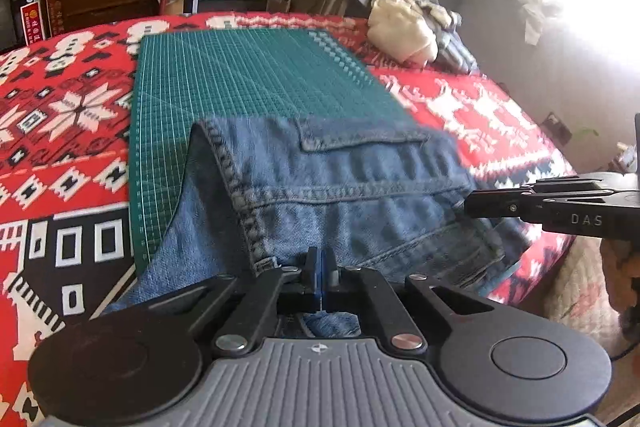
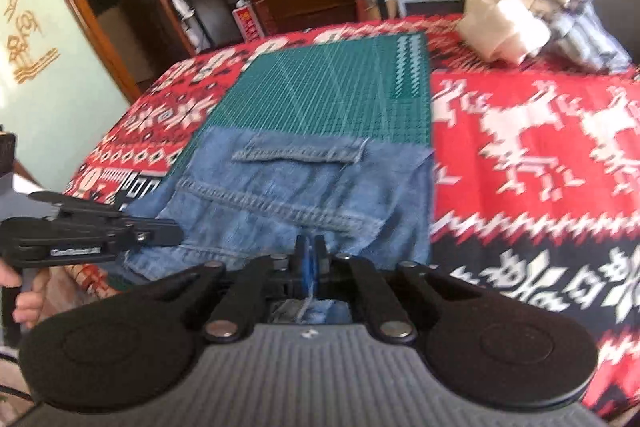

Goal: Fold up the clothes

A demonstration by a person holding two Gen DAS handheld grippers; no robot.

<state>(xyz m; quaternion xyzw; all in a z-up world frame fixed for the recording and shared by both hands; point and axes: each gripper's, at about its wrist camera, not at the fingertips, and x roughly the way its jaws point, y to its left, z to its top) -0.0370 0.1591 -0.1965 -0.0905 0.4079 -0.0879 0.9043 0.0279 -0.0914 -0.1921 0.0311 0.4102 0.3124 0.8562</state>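
While stitched denim jeans (image 1: pixel 340 187) drape the gridded mat (image 1: pixel 240 75), both tools pinch them.

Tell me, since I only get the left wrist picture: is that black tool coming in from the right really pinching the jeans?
Observer: Yes. The right wrist view shows the right gripper shut on the near edge of the denim garment.
Operator: And who holds the left gripper?
Observer: A hand wraps around the handle below the left gripper, at that view's left edge.
Operator: Anything further left that I'm missing?
Observer: A pale green panel with gold ornament, in a wooden frame.
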